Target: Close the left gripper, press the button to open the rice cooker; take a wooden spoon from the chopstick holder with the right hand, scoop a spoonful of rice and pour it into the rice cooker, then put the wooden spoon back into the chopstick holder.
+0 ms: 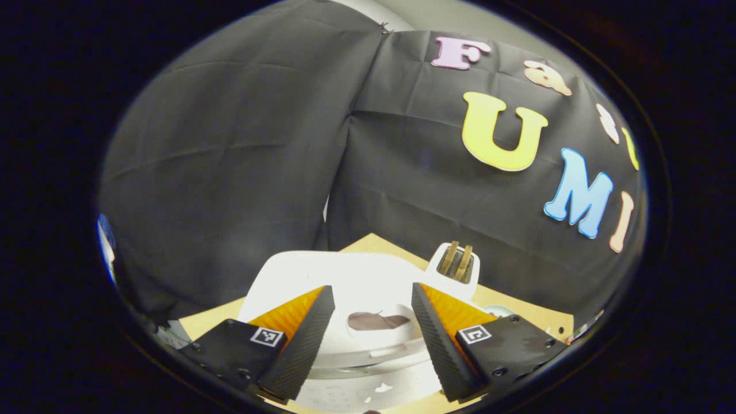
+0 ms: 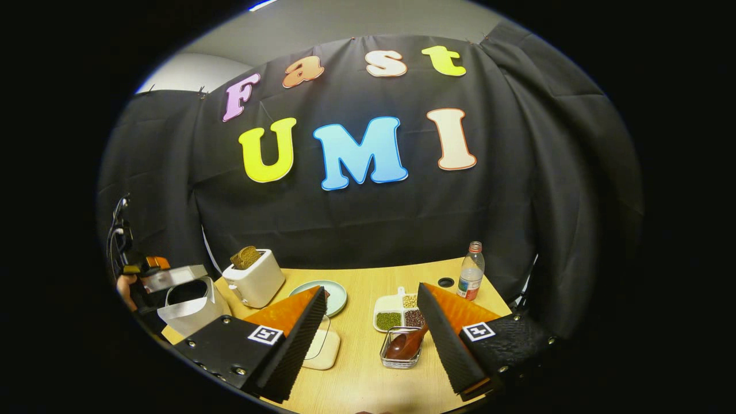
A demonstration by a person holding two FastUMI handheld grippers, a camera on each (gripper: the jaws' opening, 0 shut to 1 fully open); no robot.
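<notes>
Left gripper view: close above rice cooker (image 1: pixel 356 299), facing wall. Right gripper view: farther back, over surface (image 2: pixel 368 368). Shared: cooker, toaster (image 1: pixel 457 267).

Black cloth wall (image 2: pixel 517 190), pale wooden table (image 2: pixel 362 368), grey ceiling (image 2: pixel 345 23) above

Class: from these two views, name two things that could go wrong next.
1. The left gripper hangs open over the cooker; a press with fingers apart could straddle rather than push.
2. The spoon lies low in a small clear holder beside the grain dish; grabbing it might tip either.
</notes>
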